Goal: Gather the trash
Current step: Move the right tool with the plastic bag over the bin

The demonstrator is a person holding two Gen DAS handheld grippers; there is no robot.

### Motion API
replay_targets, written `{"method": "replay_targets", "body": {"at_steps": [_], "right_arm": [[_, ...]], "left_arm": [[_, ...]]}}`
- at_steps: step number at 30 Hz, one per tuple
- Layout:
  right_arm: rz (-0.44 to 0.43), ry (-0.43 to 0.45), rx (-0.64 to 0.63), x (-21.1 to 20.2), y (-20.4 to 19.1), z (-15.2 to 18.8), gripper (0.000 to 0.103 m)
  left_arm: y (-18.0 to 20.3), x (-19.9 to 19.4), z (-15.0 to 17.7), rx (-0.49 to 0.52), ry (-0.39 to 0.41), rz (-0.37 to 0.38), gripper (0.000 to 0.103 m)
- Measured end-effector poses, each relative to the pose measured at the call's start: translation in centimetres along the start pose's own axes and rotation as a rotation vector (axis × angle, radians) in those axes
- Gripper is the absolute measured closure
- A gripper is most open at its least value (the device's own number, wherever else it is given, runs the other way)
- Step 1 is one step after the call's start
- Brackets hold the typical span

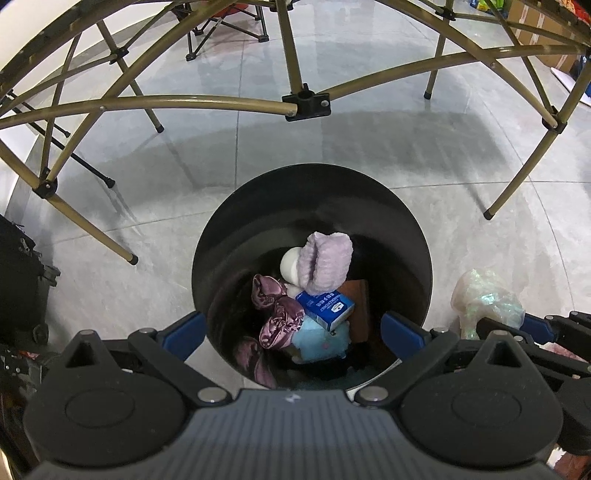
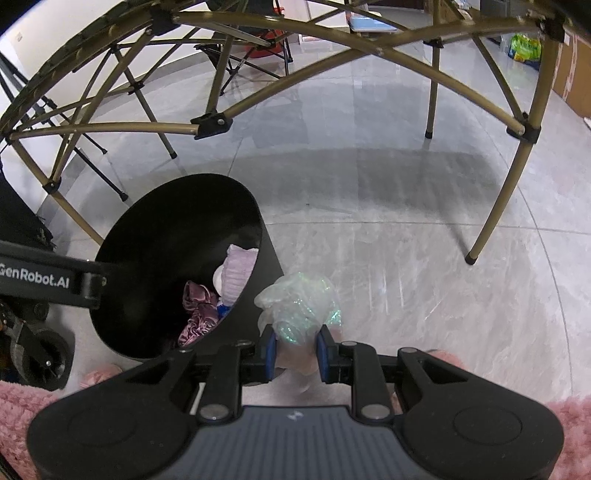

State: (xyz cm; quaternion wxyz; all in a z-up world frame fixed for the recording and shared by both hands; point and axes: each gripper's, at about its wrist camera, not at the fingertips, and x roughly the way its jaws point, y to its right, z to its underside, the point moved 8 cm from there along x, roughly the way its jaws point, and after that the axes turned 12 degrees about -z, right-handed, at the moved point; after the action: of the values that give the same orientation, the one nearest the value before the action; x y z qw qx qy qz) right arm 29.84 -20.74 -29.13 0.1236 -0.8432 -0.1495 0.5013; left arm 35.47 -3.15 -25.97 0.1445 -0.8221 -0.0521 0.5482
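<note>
A round black trash bin [image 1: 221,236] stands on the tiled floor and also shows at the left of the right wrist view [image 2: 177,221]. Inside lie a lilac fuzzy cloth [image 1: 325,262], a white ball [image 1: 290,262], a blue box [image 1: 325,308], a mauve satin scrunchie [image 1: 275,310] and a light blue soft item [image 1: 321,341]. My left gripper [image 1: 293,330] is open and empty right above the bin. My right gripper [image 2: 294,350] is shut on a crumpled iridescent clear plastic bag [image 2: 299,304], just right of the bin; the bag also shows in the left wrist view [image 1: 484,295].
Gold folding table legs [image 1: 517,181] and cross bars [image 1: 177,101] span above and around the bin. A black wheeled case [image 1: 18,280] stands at the left. Folding chairs [image 1: 225,26] stand far back. Pink fuzzy fabric [image 2: 22,406] lies at the near edge.
</note>
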Motion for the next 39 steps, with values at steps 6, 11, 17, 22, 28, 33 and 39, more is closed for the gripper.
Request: {"method": "replay_targets", "body": {"at_steps": [6,11,17,22,28,33,39], "right_arm": [[0.001,0.010,-0.030,-0.9,-1.7,-0.3,0.082],[-0.015,0.026,-0.062,-2.0,-3.7,-1.0,0.082],[-0.027,0.028,-0.087,-2.5,-5.7,-1.8,0.082],[-0.032,0.009,-0.119,-2.0,-7.4,-2.2,0.082],[-0.033,0.012,-0.141,-1.5,-9.1,-3.4,0.081],[-0.036,-0.012,-0.149,-0.4,-10.3,-4.4,0.081],[-0.011,-0.080,-0.175,1.6,-11.6,-4.7,0.081]], "left_arm": [[-1.4,-0.4,0.6,-0.021,0.011,-0.002,0.000],[-2.7,-0.6,1.2,-0.043,0.015,-0.002,0.000],[-4.5,-1.0,1.8,-0.076,0.025,-0.001,0.000],[-6.5,-0.9,2.3,-0.114,0.024,-0.003,0.000],[-8.7,-0.6,3.3,-0.153,0.017,-0.016,0.000],[-10.7,-0.1,4.1,-0.187,0.007,-0.022,0.000],[-12.4,0.5,4.8,-0.220,-0.007,-0.030,0.000]]}}
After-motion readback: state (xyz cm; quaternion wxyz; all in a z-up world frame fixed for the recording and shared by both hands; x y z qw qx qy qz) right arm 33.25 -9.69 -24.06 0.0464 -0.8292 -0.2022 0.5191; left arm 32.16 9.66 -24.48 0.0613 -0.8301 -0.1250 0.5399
